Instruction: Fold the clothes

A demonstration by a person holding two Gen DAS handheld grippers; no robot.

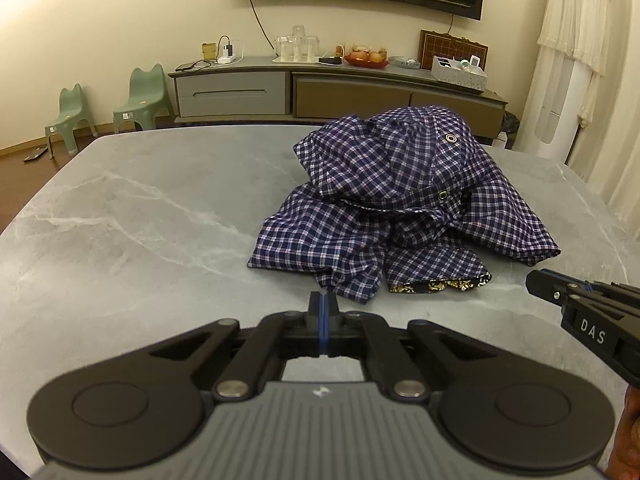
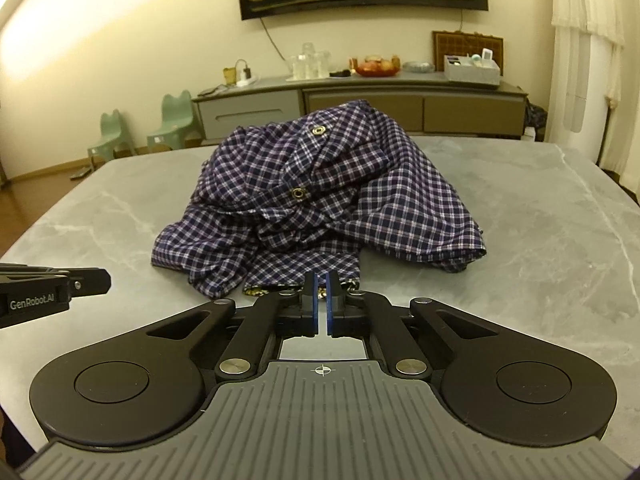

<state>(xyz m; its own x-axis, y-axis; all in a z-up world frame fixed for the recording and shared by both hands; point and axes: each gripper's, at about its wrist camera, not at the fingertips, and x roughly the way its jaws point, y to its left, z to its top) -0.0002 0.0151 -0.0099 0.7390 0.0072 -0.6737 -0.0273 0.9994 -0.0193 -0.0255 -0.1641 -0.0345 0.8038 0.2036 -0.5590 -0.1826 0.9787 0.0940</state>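
Lying crumpled mid-bench (image 1: 120, 208): one checked shirt (image 1: 400, 200). Two grippers hover at the near edge: left gripper (image 1: 323, 303) fingers closed, empty; right gripper (image 2: 322, 292) fingers barely parted, empty.

left claw (image 1: 323, 304) closed, empty, just short of crumpled plaid shirt (image 1: 400, 200); right claw (image 1: 538, 282) beside

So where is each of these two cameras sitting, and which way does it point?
Left wrist view: rides the left gripper, faces the plaid garment on the table; right gripper pokes in.
Right wrist view: rides the right gripper, facing likewise; left gripper shows.
Both share garment, table, sideboard.
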